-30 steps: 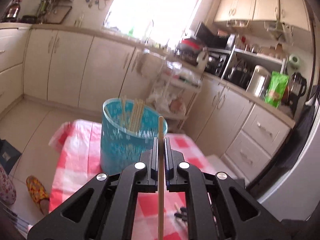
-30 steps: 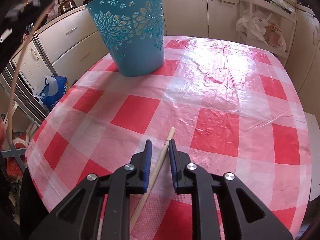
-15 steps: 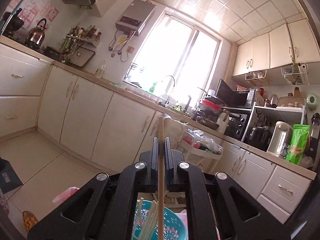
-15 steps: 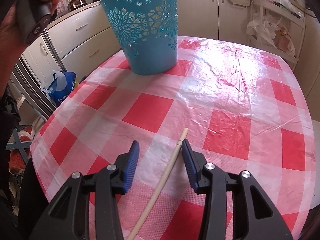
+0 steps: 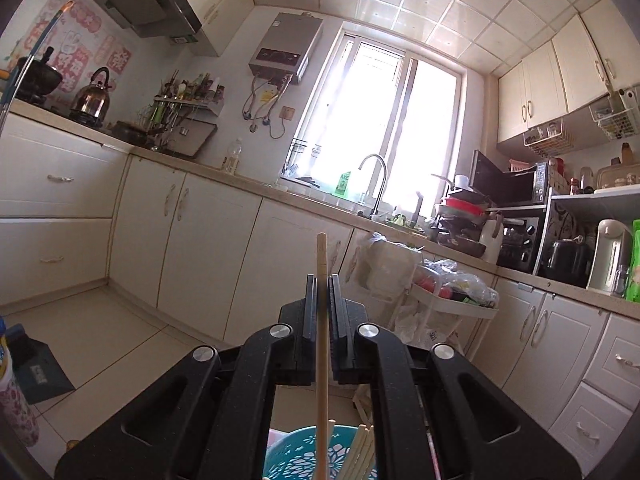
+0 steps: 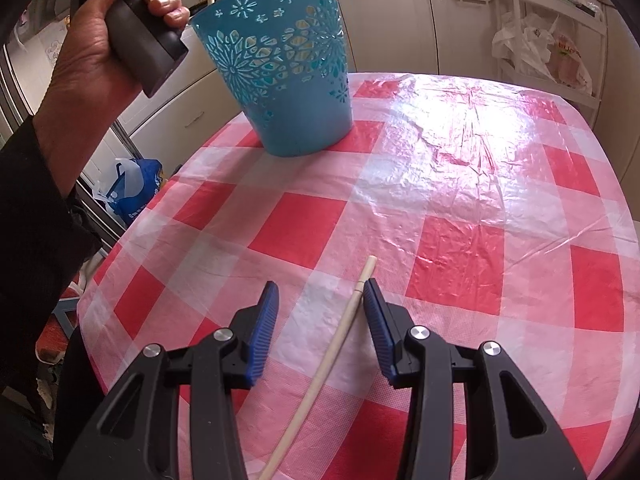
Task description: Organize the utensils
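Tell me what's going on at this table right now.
A person is sorting chopsticks into a blue basket on a red checked tablecloth. The left claw is shut on one chopstick, held upright above the basket, where others already stand. The right claw is open over another chopstick lying on the cloth, not gripping it.

One bin (image 6: 288, 76) (two loose chopsticks (image 6: 320, 372))

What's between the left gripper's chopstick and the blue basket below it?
Nothing visible. The left gripper is shut on its chopstick, held upright above the blue basket. The basket's mouth is open; only a few chopsticks stand inside, to one side.
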`<state>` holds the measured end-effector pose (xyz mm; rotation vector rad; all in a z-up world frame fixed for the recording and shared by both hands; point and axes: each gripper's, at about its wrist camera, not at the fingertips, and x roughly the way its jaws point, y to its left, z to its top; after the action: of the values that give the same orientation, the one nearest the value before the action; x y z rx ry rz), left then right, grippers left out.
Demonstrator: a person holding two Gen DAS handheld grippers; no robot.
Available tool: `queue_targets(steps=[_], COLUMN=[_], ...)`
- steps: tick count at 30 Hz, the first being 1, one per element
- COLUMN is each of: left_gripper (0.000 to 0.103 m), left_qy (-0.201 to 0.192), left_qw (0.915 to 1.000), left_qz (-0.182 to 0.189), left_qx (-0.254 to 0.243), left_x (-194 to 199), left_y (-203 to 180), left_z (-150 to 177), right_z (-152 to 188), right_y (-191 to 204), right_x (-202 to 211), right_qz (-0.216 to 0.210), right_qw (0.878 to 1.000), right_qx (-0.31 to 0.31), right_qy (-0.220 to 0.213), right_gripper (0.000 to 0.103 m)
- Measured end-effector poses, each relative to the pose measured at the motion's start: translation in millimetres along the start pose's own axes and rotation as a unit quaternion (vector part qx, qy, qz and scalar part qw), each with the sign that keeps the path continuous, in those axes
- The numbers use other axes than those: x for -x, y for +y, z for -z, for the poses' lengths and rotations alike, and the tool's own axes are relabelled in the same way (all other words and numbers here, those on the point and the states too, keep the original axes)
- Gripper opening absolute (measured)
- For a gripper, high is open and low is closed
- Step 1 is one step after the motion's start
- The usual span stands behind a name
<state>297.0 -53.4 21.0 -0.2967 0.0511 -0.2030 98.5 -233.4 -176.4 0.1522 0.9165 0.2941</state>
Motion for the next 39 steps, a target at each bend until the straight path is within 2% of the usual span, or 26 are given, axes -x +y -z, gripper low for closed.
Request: queue_targets(steps=[6,12,16,19,21,23,26,29,31,32,33,37,39], left_gripper=[0.005,0.005,0.007,0.017,0.033,0.042,0.049,0.054,0.054,0.054,0.054,0.056,0.059], left_qy=[0.017,0.041,0.050,0.055,0.056,0.055,0.081,0.119,0.146,0.157,0.167,0.193,0.190], left_qw=[0.9997,0.9990,0.9987,0.9984,0.9984,0.9984,0.9966,0.9928,0.9890,0.9870,0.9851,0.9786,0.9781], left_qz=[-0.015,-0.010,-0.006,-0.008,-0.009,-0.014,-0.013,-0.015,-0.018,-0.019,-0.019,-0.005,0.003], left_qx=[0.002,-0.013,-0.013,-0.006,-0.004,-0.004,0.000,0.005,0.018,0.028,0.036,0.072,0.085], left_x=[-0.7,-0.7,12.8,35.3,56.1,80.8,109.9,128.8,137.2,140.7,142.4,147.6,148.5], left_y=[9.1,8.1,11.5,17.9,23.4,30.3,41.8,51.8,59.6,63.7,67.0,77.4,81.6], left_z=[18.3,27.8,27.3,28.7,32.6,39.8,57.9,83.4,101.5,109.8,117.6,137.3,139.6], right_z=[0.1,-0.1,0.2,0.3,0.4,0.2,-0.9,-1.3,-2.0,-2.1,-2.2,-2.5,-3.5], right_y=[-0.9,-0.6,-2.4,-5.6,-7.3,-6.2,-0.3,6.9,8.0,7.3,7.3,4.8,-4.4], right_x=[0.6,0.3,1.2,2.6,3.1,2.9,1.1,-1.1,-1.4,-1.3,-1.3,-0.4,3.3], right_qz=[-0.002,0.000,-0.006,-0.012,-0.015,-0.013,0.005,0.040,0.065,0.070,0.081,0.087,0.062], right_qw=[1.000,1.000,1.000,1.000,1.000,1.000,1.000,0.999,0.998,0.997,0.996,0.996,0.997], right_qx=[-0.002,0.000,-0.006,-0.015,-0.020,-0.019,-0.007,0.008,0.011,0.007,0.009,0.005,-0.034], right_qy=[0.000,0.000,0.000,-0.001,-0.001,-0.001,0.002,0.008,0.015,0.017,0.019,0.018,0.012], right_gripper=[0.044,0.044,0.044,0.044,0.044,0.044,0.042,0.035,0.021,0.019,0.012,0.008,0.006])
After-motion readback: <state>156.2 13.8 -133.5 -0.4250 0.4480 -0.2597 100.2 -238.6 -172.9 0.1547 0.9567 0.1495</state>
